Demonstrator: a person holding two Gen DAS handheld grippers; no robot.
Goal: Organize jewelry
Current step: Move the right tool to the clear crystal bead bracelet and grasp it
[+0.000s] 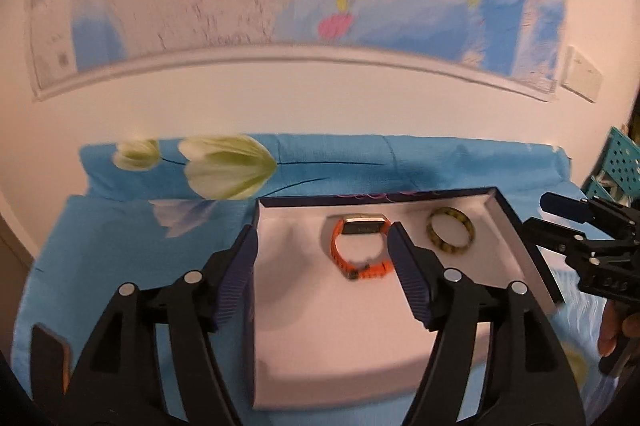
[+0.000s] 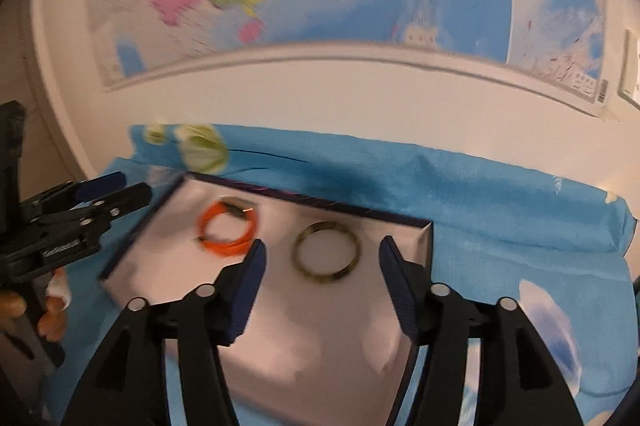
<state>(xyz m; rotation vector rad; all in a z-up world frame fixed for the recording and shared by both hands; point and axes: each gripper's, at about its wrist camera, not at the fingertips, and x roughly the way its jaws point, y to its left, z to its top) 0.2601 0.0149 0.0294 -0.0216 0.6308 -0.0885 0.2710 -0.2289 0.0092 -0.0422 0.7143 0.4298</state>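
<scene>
Cloth (image 1: pixel 360 162), blue with pale flowers, covered the surface beneath everything. Ahead of both sets of fingers lay a white-lined box (image 1: pixel 516 226) with a dark rim. The left gripper (image 1: pixel 322 240) stood spread wide and empty, its fingers (image 1: pixel 412 282) apart over the box; beyond and between its tips lay an orange watch (image 1: pixel 360 246), untouched. The right gripper (image 2: pixel 320 254) was likewise released, holding nothing, and a mottled bangle (image 2: pixel 325 253) lay on the lining between and just beyond its fingertips (image 2: pixel 394 266).
</scene>
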